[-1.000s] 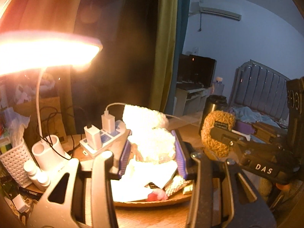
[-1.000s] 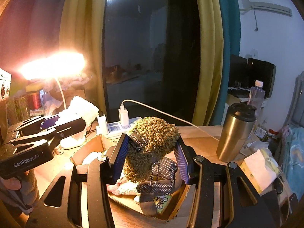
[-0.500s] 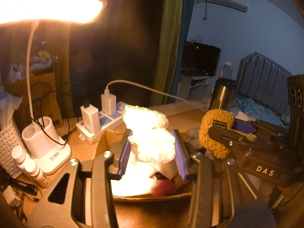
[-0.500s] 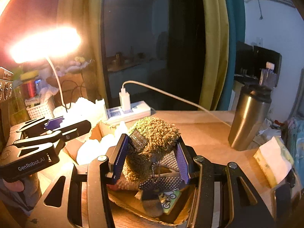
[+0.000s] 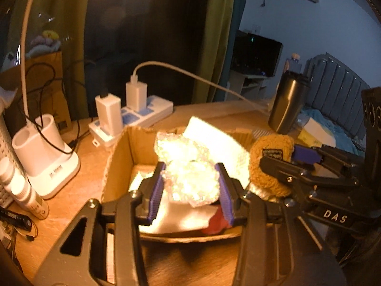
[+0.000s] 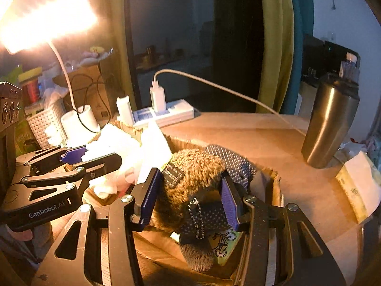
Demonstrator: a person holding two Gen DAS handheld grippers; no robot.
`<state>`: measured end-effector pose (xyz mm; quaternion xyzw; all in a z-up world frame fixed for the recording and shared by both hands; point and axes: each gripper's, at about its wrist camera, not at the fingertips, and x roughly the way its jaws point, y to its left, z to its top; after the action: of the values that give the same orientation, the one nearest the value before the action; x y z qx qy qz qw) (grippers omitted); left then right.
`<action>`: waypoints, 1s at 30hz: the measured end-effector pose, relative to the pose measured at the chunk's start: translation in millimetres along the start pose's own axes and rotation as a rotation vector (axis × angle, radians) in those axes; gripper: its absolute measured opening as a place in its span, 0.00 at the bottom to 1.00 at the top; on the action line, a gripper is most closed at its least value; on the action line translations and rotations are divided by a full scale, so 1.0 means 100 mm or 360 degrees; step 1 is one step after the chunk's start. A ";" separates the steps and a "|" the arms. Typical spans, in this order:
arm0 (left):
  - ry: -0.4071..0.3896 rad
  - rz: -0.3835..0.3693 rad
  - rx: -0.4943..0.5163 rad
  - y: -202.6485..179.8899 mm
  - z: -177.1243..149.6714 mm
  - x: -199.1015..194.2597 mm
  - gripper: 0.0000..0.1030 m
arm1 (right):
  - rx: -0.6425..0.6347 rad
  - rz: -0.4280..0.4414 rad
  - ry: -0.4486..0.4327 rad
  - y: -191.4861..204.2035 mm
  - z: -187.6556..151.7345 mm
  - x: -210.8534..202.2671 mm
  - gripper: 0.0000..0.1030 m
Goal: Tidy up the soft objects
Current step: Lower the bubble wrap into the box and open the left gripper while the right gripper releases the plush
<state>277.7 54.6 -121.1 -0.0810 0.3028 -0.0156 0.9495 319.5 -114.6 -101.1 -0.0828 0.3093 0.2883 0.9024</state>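
My left gripper [image 5: 190, 186] pinches a crumpled white bubble-wrap wad [image 5: 188, 169] whose long axis runs up and away from me over the open cardboard box [image 5: 119, 152], while my right gripper [image 6: 188, 195] is clamped on a brown fuzzy plush [image 6: 190, 181] lying roughly crosswise between its pads, label tag toward the left. Since a second ago both bundles have dropped lower into the box, and the lamp head has left my left view. Both tongs sit at a narrow, squeezing gap.

Both hand-held grippers have lowered their soft loads into the cardboard box [image 5: 119, 157].
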 end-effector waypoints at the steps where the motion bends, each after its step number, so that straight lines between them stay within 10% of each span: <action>1: 0.0019 0.0002 -0.0003 0.01 -0.01 0.03 0.42 | 0.0001 0.0000 0.0007 0.00 -0.01 0.01 0.50; 30: -0.0024 0.0015 0.0025 -0.10 0.06 -0.37 0.51 | 0.0005 -0.0071 -0.0042 0.00 0.05 -0.28 0.61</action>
<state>251.6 48.2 -93.5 -0.0722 0.2958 -0.0130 0.9524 304.2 -126.2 -80.0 -0.0846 0.2960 0.2686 0.9127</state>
